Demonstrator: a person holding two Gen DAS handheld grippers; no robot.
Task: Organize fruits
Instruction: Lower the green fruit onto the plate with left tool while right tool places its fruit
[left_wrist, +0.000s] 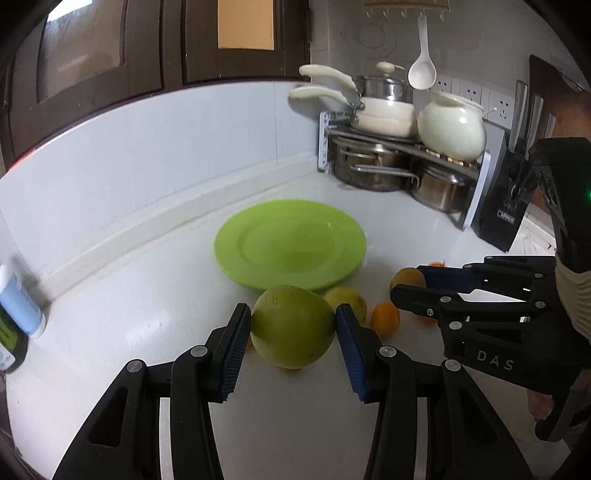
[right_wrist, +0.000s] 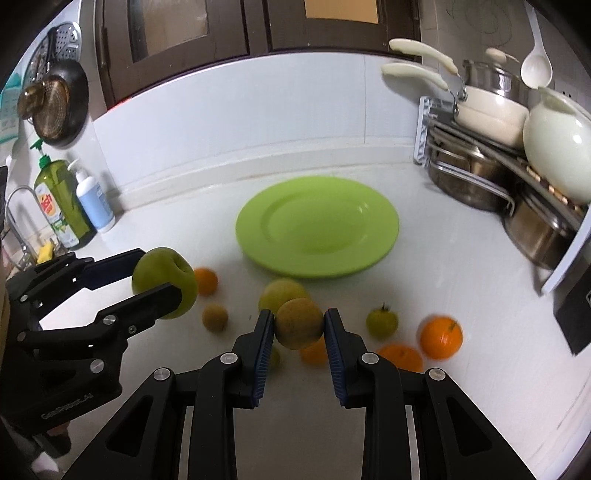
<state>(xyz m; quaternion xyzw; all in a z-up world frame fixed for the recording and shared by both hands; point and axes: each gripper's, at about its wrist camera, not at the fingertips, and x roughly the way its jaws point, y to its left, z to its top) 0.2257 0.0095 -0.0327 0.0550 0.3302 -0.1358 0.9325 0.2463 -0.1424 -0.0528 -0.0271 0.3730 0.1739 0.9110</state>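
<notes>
Two fruits gripped, both short of the plate.
Left hand-held gripper (left_wrist: 293, 328) clamps a green apple (left_wrist: 293, 326); right hand-held gripper (right_wrist: 299, 328) clamps a brown fruit (right_wrist: 299, 328). Next, probably: carry both forward onto the green plate (right_wrist: 317, 192) ahead.

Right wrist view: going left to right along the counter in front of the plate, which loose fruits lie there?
Small orange fruit → small brown round fruit → small green tomato-like fruit with a stem → large bright orange.
</notes>
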